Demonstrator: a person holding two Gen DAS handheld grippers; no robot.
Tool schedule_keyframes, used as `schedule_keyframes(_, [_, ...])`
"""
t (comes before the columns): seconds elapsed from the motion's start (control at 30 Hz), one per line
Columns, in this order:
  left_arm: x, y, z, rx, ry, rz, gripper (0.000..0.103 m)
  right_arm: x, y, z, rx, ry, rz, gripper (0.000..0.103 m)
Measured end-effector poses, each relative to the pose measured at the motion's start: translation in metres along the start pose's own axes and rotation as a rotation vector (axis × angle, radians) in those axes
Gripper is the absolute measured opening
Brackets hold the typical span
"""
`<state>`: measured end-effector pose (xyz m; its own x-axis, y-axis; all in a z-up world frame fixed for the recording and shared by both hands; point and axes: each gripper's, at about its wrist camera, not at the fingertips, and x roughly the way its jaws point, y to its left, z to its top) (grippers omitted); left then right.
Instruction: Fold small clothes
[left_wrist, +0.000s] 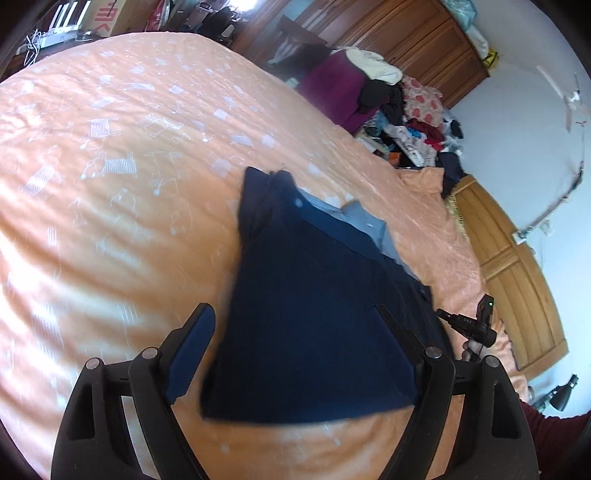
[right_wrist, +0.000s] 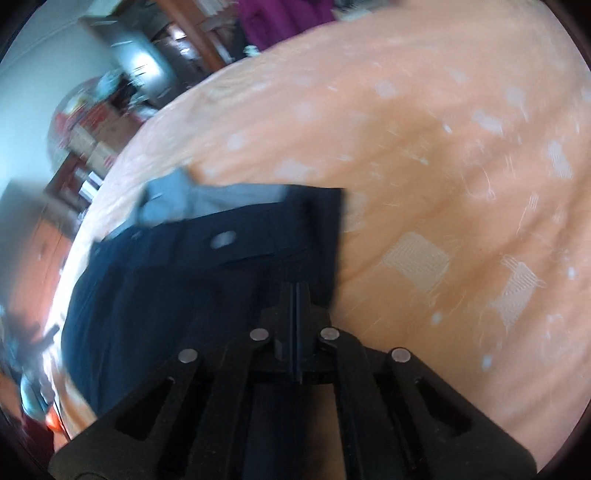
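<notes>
Navy cloth, a small dark shirt (left_wrist: 314, 325) with a paler blue inner layer (left_wrist: 354, 221) showing along its upper right edge, fills the lower middle of the left wrist view and lies on an orange bedspread (left_wrist: 129, 184) patterned with whitish squares. In that view the left gripper (left_wrist: 295, 321) has its fingers spread wide, one blue-padded finger (left_wrist: 192, 354) at lower left over bare bedspread and the other at lower right, its tip hidden against the dark fabric, so I cannot tell whether it touches the shirt. At the right edge a small part of the other black tool (left_wrist: 476, 325) and a bit of a hand (left_wrist: 471, 350) peek out beside the shirt; most of both is cut off. In the right wrist view the same shirt (right_wrist: 184, 280) sits at centre left, heavily blurred, with a pale button (right_wrist: 223, 239) just readable and the light blue layer (right_wrist: 192, 201) along its top. The right gripper (right_wrist: 297, 295) has its fingers pressed together at the lower centre, over the shirt's right edge; whether cloth is pinched between them is not clear. Beyond the bed, in the upper right of the left wrist view, lie a heap of mixed clothes (left_wrist: 406, 122) and wooden cupboards (left_wrist: 424, 40); the room in the right wrist view's upper left is too smeared to make out.
</notes>
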<state>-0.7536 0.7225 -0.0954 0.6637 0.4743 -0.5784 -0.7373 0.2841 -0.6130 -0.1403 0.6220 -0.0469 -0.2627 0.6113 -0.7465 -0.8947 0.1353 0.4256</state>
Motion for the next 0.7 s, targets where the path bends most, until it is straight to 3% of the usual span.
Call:
schedule_keyframes(0.03, [-0.003, -0.005, -0.007, 0.013, 0.006, -0.032, 0.086, -0.008, 0.010, -0.007, -0.013, -0.007, 0.020, 0.005])
schedule_keyframes(0.13, [0.004, -0.022, -0.027, 0.052, 0.074, -0.129, 0.086, -0.013, 0.032, -0.032, -0.009, 0.007, 0.072, 0.033])
schedule_keyframes(0.17, [0.008, -0.020, -0.033, 0.036, 0.091, -0.137, 0.086, -0.012, 0.040, -0.042, -0.012, 0.021, 0.084, 0.036])
schedule_keyframes(0.23, [0.012, -0.006, -0.041, -0.009, 0.097, -0.049, 0.086, -0.008, 0.053, -0.063, -0.026, 0.054, 0.080, 0.037])
schedule_keyframes(0.27, [0.008, 0.008, -0.043, -0.065, 0.072, 0.021, 0.085, -0.009, 0.057, -0.071, -0.028, 0.062, 0.079, 0.038])
schedule_keyframes(0.3, [-0.005, 0.026, -0.045, -0.148, 0.023, 0.036, 0.085, -0.012, 0.061, -0.080, -0.023, 0.062, 0.085, 0.039])
schedule_keyframes(0.4, [-0.041, 0.029, -0.051, -0.194, -0.053, 0.031, 0.088, -0.026, 0.069, -0.099, 0.010, 0.049, 0.116, 0.050])
schedule_keyframes(0.47, [-0.048, 0.020, -0.060, -0.205, -0.060, -0.032, 0.090, -0.030, 0.071, -0.109, 0.036, 0.044, 0.123, 0.058])
schedule_keyframes(0.53, [-0.040, 0.009, -0.074, -0.240, -0.027, -0.090, 0.091, -0.032, 0.073, -0.115, 0.060, 0.040, 0.120, 0.060])
schedule_keyframes(0.6, [-0.022, 0.003, -0.086, -0.271, 0.000, -0.070, 0.091, -0.033, 0.076, -0.119, 0.073, 0.037, 0.118, 0.061])
schedule_keyframes(0.7, [-0.008, -0.002, -0.086, -0.301, -0.034, -0.035, 0.096, -0.035, 0.083, -0.119, 0.067, 0.033, 0.117, 0.061])
